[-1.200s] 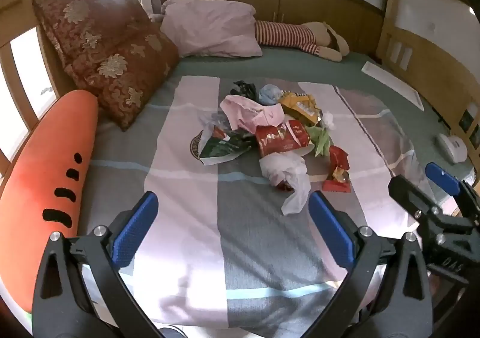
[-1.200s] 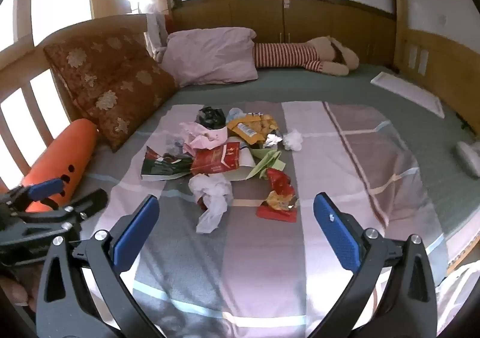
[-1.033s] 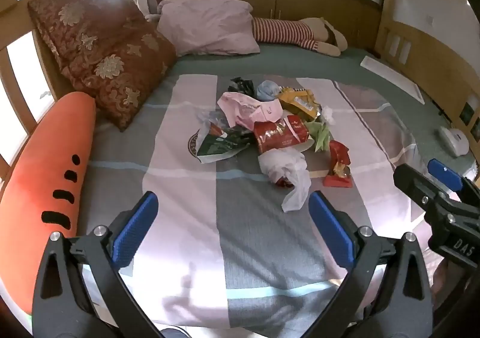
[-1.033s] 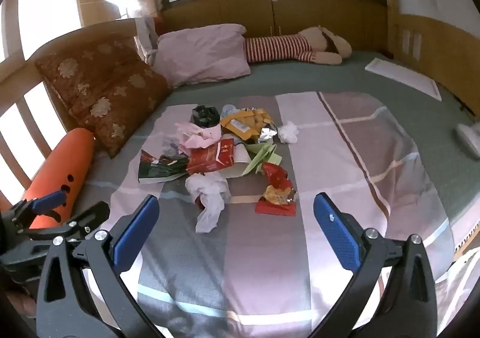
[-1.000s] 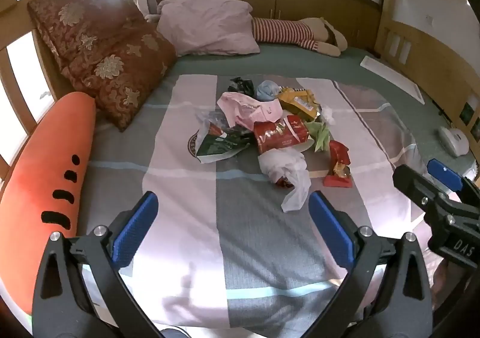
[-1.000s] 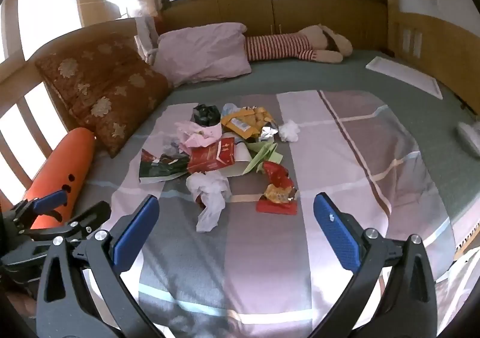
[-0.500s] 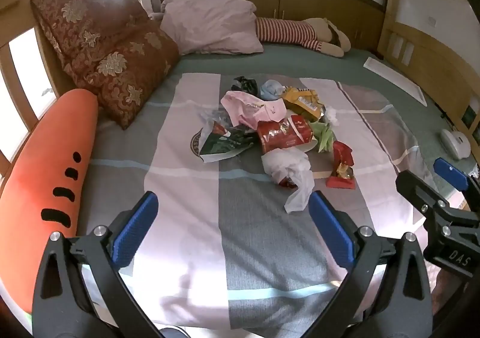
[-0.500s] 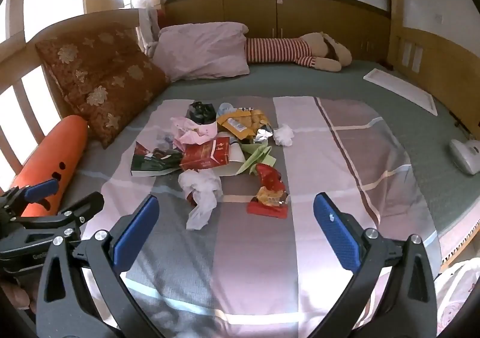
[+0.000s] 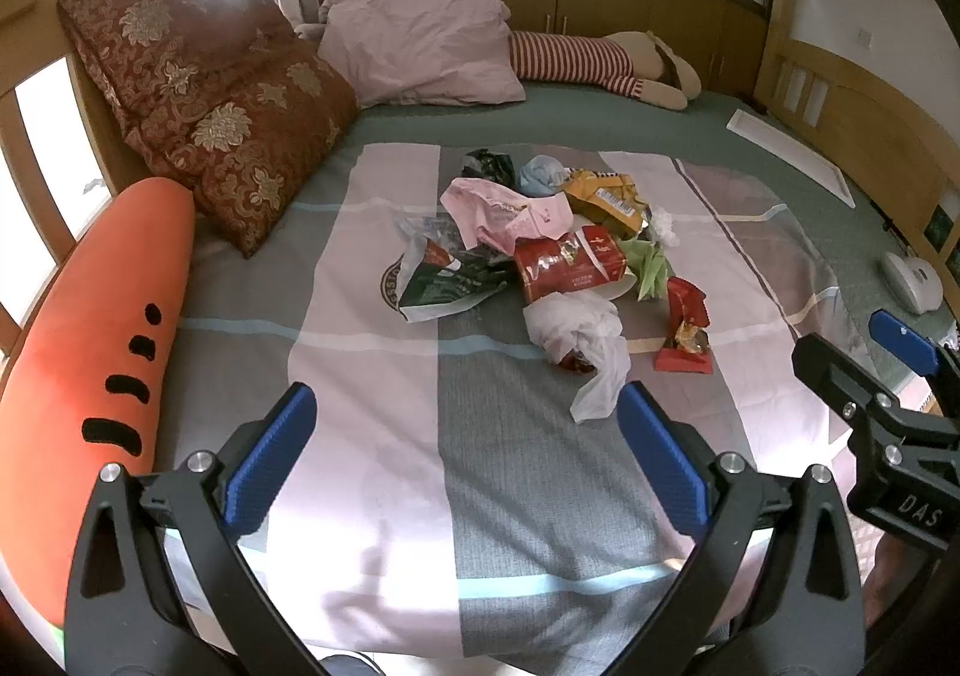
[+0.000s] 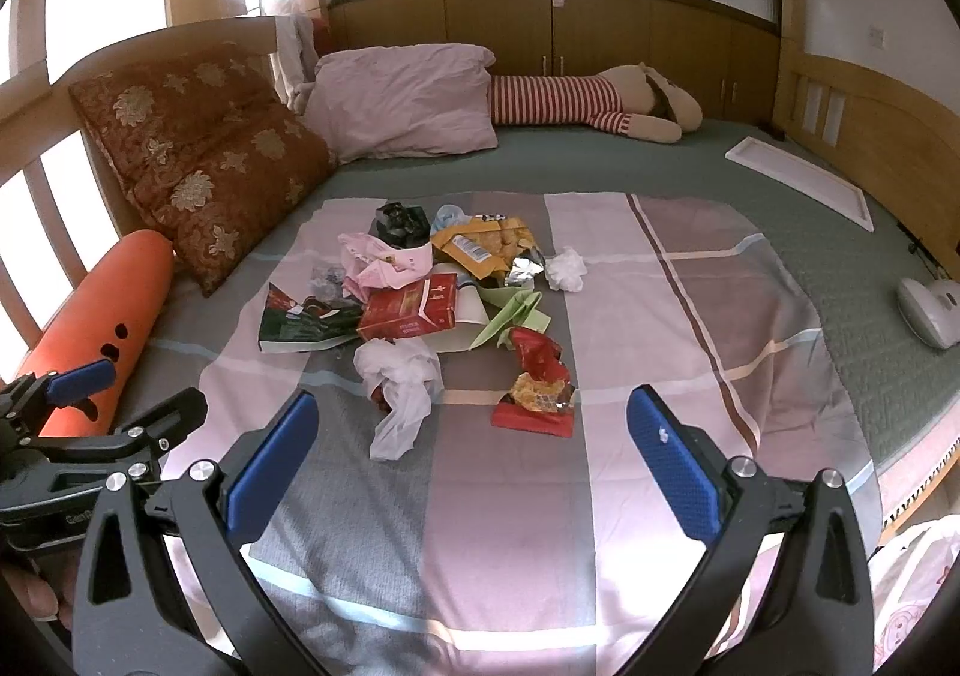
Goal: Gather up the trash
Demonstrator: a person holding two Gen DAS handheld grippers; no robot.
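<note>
Both sets of tongs are spread wide with nothing in them, hovering over the near edge of the bed. Left tongs [image 9: 459, 448] and right tongs [image 10: 471, 448] both look up the striped blanket [image 10: 510, 526] at the trash pile [image 10: 444, 304], which sits straight ahead of them, well apart.

Nearest piece is the crumpled white plastic bag [image 10: 399, 382], long tail trailing back toward the tongs, slightly closer to the right one I'd say. Just beside it is a shiny red wrapper [image 10: 537, 388], crinkly foil. Further off: a stiff red carton [image 10: 411, 310], a soft pink bag [image 10: 387, 262], a yellow snack packet [image 10: 480, 247].
</note>
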